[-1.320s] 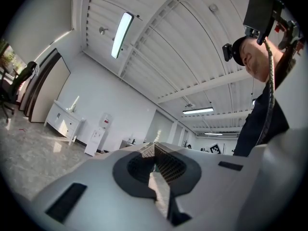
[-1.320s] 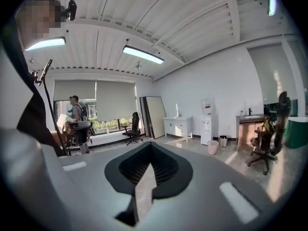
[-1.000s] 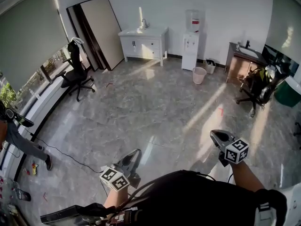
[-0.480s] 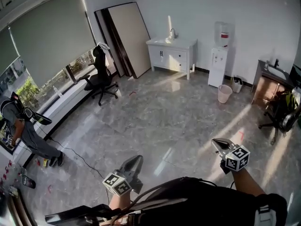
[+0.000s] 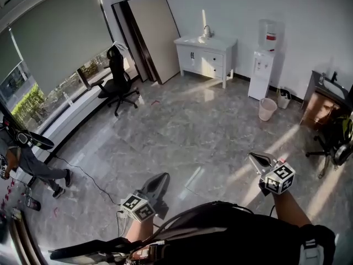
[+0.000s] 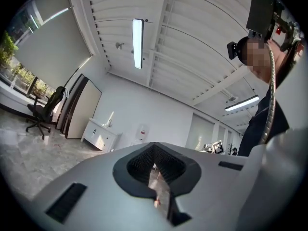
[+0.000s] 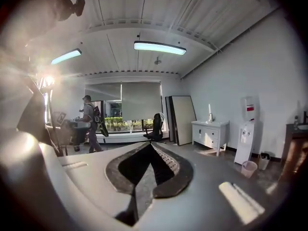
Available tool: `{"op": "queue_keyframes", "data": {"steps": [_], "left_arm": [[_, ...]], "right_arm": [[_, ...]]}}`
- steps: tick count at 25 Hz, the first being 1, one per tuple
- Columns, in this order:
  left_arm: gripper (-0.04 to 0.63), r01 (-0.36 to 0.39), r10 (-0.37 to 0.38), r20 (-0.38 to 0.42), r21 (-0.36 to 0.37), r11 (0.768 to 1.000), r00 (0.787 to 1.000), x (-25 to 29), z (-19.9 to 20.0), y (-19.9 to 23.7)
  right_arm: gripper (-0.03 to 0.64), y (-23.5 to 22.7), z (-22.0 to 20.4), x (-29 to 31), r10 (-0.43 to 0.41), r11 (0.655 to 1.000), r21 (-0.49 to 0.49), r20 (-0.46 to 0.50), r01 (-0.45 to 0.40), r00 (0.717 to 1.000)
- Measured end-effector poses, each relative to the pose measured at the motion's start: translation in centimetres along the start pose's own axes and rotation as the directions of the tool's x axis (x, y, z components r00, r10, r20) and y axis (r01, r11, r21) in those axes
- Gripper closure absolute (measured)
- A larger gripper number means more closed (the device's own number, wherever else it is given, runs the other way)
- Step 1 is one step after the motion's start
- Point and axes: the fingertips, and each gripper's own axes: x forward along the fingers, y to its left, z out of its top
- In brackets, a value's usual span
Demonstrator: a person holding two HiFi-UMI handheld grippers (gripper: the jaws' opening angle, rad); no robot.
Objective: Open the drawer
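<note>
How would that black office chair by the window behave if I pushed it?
The office chair stands on a star base, likely castered, on smooth floor, so it would probably roll and swivel easily. Pushed high on its tall back, it might tip rather than glide.

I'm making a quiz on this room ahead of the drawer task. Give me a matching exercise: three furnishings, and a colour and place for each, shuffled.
1. cabinet
2. office chair
3. waste bin

A. pink, on the floor by the water dispenser
B. black, by the window
C. white, against the far wall

Pairs: 1-C, 2-B, 3-A
</note>
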Motion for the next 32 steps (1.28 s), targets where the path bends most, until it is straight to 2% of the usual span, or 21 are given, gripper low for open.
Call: {"op": "queue_keyframes", "data": {"steps": [4, 10, 15, 22, 27, 32], "left_arm": [[0.604, -0.010, 0.010, -0.021, -0.013, 1.000, 1.000, 3.3, 0.1, 2.5], [0.604, 0.048, -0.049, -0.044, -0.025, 0.999, 0.998, 8.9, 0.7, 7.2], [0.604, 0.115, -0.116, -0.034, -0.029, 0.993, 0.993, 12.2, 4.3, 15.7], [0.604, 0.210, -0.211, -0.042, -0.031, 0.977, 0.977, 16.8, 10.5, 24.6], [0.604, 0.175, -0.176, -0.054, -0.010, 0.984, 0.983, 17.7, 12.6, 31.2], [0.604, 0.135, -0.136, -0.052, -0.019, 0.991, 0.989, 18.9, 13.1, 34.9]], "right_arm": [[0.617, -2.5, -1.0, 2.3, 0.006, 1.000, 0.017, -0.027, -0.005, 1.000], [0.617, -7.0, -2.2, 6.6, -0.060, 0.996, 0.059, -0.046, 0.063, 0.997], [0.617, -7.6, 1.0, 14.4, -0.108, 0.993, 0.034, -0.027, 0.109, 0.994], [0.617, -8.9, 5.8, 24.9, -0.172, 0.984, 0.043, 0.007, 0.172, 0.985], [0.617, -9.1, 6.5, 31.6, -0.147, 0.988, 0.038, -0.006, 0.147, 0.989], [0.617, -11.4, 6.5, 35.1, -0.138, 0.989, 0.044, -0.016, 0.139, 0.990]]}}
